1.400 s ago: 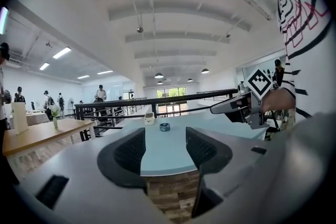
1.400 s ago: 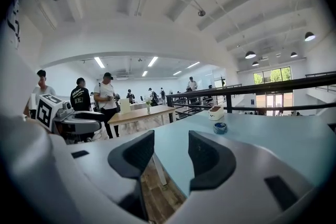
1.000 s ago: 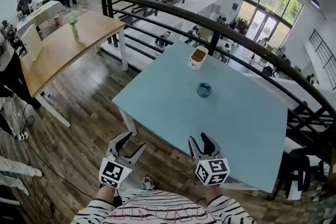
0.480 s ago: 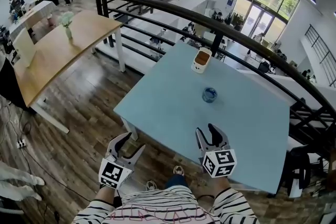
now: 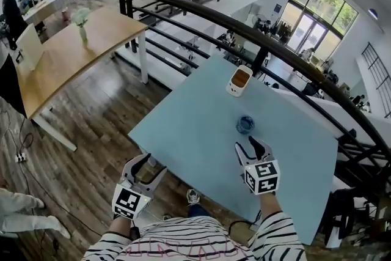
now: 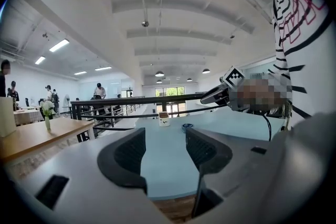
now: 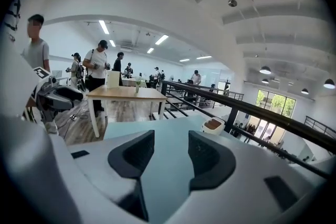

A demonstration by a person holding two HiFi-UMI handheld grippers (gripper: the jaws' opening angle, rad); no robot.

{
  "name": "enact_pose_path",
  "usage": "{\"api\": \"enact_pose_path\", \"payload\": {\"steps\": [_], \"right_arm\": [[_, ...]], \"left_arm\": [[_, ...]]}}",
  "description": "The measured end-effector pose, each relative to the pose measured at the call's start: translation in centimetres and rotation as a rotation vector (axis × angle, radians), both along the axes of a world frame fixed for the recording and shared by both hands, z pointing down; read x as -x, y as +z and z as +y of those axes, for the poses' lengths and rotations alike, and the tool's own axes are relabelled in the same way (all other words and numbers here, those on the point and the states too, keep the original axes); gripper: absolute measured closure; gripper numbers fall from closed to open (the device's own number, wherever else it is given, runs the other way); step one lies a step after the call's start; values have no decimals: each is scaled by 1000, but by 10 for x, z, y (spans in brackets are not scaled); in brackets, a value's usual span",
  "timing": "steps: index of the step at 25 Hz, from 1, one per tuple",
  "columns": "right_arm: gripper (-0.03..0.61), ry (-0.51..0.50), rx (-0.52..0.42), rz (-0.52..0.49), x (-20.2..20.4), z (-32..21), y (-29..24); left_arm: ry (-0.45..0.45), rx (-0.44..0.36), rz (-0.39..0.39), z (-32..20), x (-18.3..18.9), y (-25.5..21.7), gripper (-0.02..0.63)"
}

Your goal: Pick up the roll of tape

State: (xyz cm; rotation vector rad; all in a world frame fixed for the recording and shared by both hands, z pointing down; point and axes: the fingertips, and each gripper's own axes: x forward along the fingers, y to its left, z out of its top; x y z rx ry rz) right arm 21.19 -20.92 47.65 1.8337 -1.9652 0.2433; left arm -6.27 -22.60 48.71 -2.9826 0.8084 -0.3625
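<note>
Tape roll (image 5: 245, 124) shows in head and left gripper views only.

The top of the light blue table (image 5: 195, 125) is bare between my right gripper (image 5: 249, 147) and the roll of tape (image 5: 245, 124), so nothing blocks that short way. The right jaws stand apart with nothing between them. Past the tape stands a white cup (image 5: 239, 80), well apart from it. Behind the cup the black railing (image 5: 183, 9) runs along the table's far side like a wall. My left gripper (image 5: 148, 166) hangs over the wood floor (image 5: 91, 131), jaws apart and empty. The table's near edge lies between it and the tape.
</note>
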Motion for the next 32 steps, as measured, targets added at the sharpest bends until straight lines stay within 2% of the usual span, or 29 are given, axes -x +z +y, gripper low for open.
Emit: {"api": "enact_pose_path", "payload": {"steps": [8, 13, 17, 25, 32], "right_arm": [[383, -61, 205, 135, -70, -50, 58], [383, -58, 350, 215, -102, -87, 109], [383, -57, 463, 229, -126, -104, 155], [385, -10, 558, 174, -151, -130, 213], [393, -80, 616, 184, -148, -143, 230]], "left_arm": [[-26, 3, 0, -24, -38, 4, 394], [-43, 16, -19, -39, -41, 12, 396], [-71, 23, -21, -41, -40, 13, 396], [-117, 48, -79, -45, -31, 19, 396], [-135, 52, -120, -46, -31, 21, 396]]}}
